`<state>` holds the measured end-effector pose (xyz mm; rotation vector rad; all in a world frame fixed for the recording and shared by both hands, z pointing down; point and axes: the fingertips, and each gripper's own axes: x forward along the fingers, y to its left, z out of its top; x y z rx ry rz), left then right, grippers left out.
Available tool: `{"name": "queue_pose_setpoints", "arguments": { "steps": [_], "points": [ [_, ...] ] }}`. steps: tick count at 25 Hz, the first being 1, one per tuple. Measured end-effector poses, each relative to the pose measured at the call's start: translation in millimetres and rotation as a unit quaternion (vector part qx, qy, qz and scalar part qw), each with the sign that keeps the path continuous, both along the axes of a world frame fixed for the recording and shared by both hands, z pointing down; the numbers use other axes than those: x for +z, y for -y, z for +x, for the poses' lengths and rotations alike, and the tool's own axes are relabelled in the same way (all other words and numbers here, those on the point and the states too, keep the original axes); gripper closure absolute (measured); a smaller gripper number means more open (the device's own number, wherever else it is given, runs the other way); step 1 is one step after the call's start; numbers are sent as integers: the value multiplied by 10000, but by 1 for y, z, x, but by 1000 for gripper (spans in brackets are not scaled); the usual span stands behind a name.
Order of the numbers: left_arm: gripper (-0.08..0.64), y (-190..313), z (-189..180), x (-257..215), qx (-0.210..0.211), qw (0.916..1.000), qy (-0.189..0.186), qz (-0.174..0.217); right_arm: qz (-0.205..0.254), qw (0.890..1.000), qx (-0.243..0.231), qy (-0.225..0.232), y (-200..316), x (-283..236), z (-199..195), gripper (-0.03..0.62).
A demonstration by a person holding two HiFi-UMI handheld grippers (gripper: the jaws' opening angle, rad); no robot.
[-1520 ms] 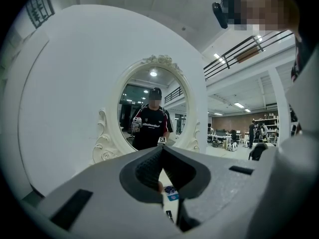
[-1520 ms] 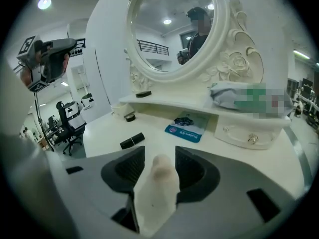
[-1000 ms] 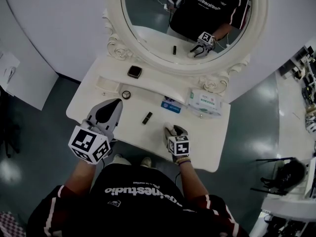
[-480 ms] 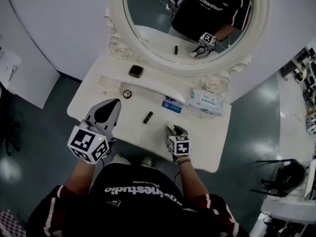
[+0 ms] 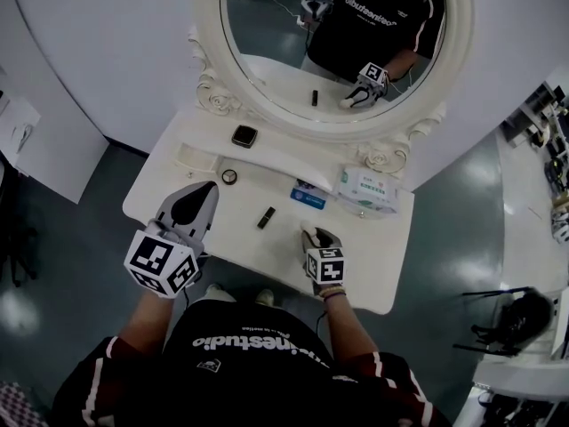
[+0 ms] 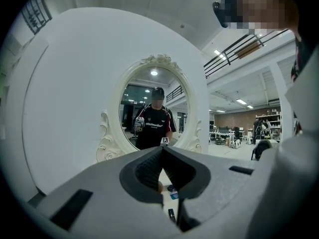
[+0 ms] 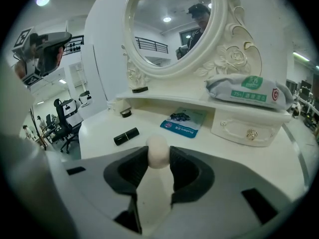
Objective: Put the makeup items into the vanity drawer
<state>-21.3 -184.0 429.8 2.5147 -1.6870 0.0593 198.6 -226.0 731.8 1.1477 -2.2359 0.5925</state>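
- Vanity table: white top with items scattered on it. The small drawer looks closed. It sits under the wipes pack, about 2 o'clock from the right gripper.
- Left gripper: jaws pressed together with nothing between them. I judge it free to pull the gold knob.
- Right gripper: jaws have just been closing and now pinch the sponge near the table's front edge.
- Lipstick: lies at 10 o'clock of the sponge, untouched.
- Technique: squeeze lightly, since the sponge looks soft; open the drawer first, then carry the sponge across.
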Motion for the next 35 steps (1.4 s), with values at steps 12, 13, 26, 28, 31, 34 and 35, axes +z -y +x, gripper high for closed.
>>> {"name": "queue_pose_setpoints", "arguments": {
  "steps": [12,13,26,28,31,34,35],
  "points": [
    [555,4,1,-8,-42,9999,16,125,336,9991,185,205,9,-39,12,456],
    [555,4,1,-8,-45,9999,15,131,380,9988,190,235,10,-44,13,456],
    [555,9,12,-12,-74,9997,92,208,1528,9839,428,822,24,-153,28,457],
    [555,10,14,-15,-89,9996,133,239,1741,9791,471,936,25,-175,29,459],
    [555,10,17,-19,-119,9994,182,281,2012,9719,484,1121,25,-208,31,460],
    [555,11,16,-22,-154,9992,186,320,2219,9662,479,1224,26,-238,31,462],
    [555,12,15,-23,-167,9991,177,334,2279,9648,475,1221,27,-246,31,463]
  ]
}}
